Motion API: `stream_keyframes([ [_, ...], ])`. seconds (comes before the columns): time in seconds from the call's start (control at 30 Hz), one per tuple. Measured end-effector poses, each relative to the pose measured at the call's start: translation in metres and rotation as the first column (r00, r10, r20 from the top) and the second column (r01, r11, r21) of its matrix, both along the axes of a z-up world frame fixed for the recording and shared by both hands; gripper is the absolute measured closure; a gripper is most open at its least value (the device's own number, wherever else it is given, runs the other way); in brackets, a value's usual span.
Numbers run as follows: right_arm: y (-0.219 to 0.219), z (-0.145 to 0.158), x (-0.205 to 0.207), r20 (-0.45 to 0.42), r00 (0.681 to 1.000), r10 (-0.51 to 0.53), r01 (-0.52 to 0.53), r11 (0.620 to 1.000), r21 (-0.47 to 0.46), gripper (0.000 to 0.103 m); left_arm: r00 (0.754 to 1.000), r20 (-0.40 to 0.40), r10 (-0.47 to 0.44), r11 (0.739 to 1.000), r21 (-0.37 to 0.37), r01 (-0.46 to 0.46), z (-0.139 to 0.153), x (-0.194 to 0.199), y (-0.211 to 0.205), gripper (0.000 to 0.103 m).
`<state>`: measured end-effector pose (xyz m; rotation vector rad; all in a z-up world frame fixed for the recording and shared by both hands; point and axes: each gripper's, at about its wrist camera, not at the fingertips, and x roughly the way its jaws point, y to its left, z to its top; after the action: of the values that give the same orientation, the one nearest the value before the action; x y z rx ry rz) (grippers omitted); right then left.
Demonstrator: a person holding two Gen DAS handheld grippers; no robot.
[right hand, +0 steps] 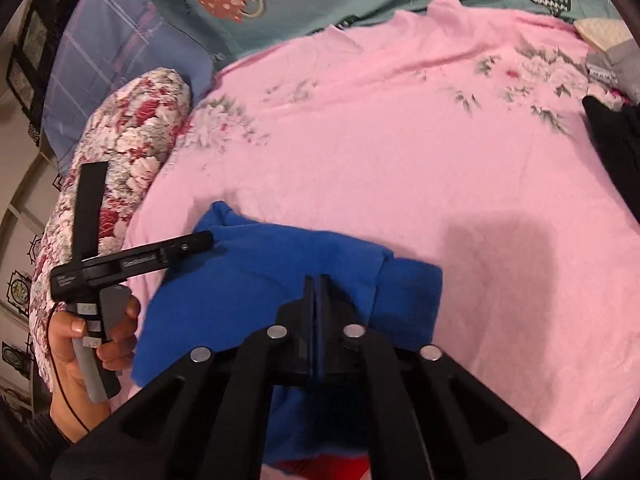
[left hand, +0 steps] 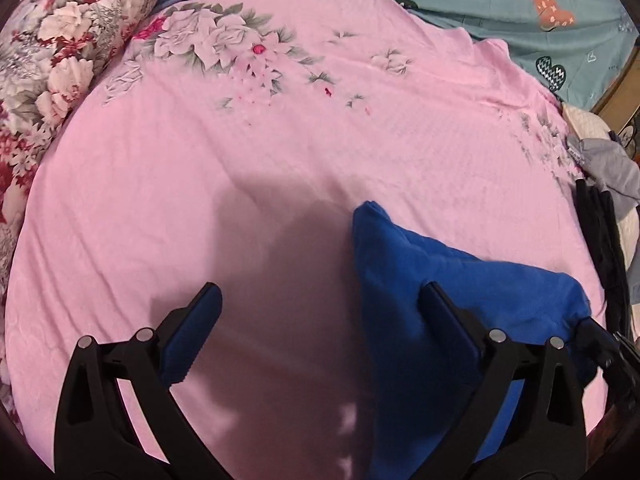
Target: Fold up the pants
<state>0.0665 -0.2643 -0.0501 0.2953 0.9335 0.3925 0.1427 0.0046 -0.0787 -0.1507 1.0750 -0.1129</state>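
Observation:
The blue pants (left hand: pixel 432 280) lie bunched and partly folded on the pink floral bedsheet (left hand: pixel 280 152). My left gripper (left hand: pixel 320 300) is open, its right finger over the left edge of the pants, its left finger over bare sheet. In the right wrist view the pants (right hand: pixel 280 276) lie under my right gripper (right hand: pixel 316 280), which is shut on a fold of the blue fabric. The left gripper (right hand: pixel 140 258) shows there at the left, held in a hand beside the pants.
A red and white floral bolster (left hand: pixel 60 60) lies along the left side. A teal quilt with hearts (left hand: pixel 520 12) lies at the far edge. Dark and grey clothes (left hand: pixel 604 216) are piled at the right. A blue checked pillow (right hand: pixel 112 64) sits behind the bolster.

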Motion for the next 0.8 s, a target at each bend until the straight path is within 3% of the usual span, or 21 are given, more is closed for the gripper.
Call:
stream_keyframes([
  [0.1, 0.014, 0.016, -0.023, 0.070, 0.996, 0.063, -0.065, 0.998, 0.015, 0.076, 1.000, 0.018, 0.002, 1.000, -0.021, -0.001, 0.009, -0.016, 0.002, 0.002],
  [0.17, 0.022, 0.015, -0.033, 0.051, 0.991, 0.123, -0.125, 0.991, 0.039, 0.072, 1.000, 0.021, 0.008, 0.999, -0.050, -0.007, 0.013, -0.024, 0.005, 0.002],
  [0.23, 0.028, 0.005, -0.038, 0.000, 0.988, 0.152, -0.152, 0.988, 0.035, 0.072, 1.000, 0.018, 0.007, 0.997, -0.071, -0.006, 0.015, -0.029, 0.006, 0.002],
  [0.43, 0.019, -0.010, -0.046, -0.030, 0.991, 0.130, -0.130, 0.991, 0.027, 0.072, 1.000, 0.019, -0.009, 0.997, -0.074, 0.010, 0.017, -0.037, 0.006, 0.002],
  [0.7, 0.020, 0.003, -0.053, 0.018, 0.993, 0.117, -0.117, 0.993, 0.019, 0.071, 0.999, 0.030, -0.038, 0.995, -0.089, 0.040, 0.025, -0.053, 0.002, 0.002],
  [0.8, 0.022, 0.007, -0.057, 0.030, 0.989, 0.142, -0.143, 0.989, 0.039, 0.070, 0.994, 0.039, -0.098, 0.988, -0.112, 0.102, 0.028, -0.068, -0.006, 0.002],
])
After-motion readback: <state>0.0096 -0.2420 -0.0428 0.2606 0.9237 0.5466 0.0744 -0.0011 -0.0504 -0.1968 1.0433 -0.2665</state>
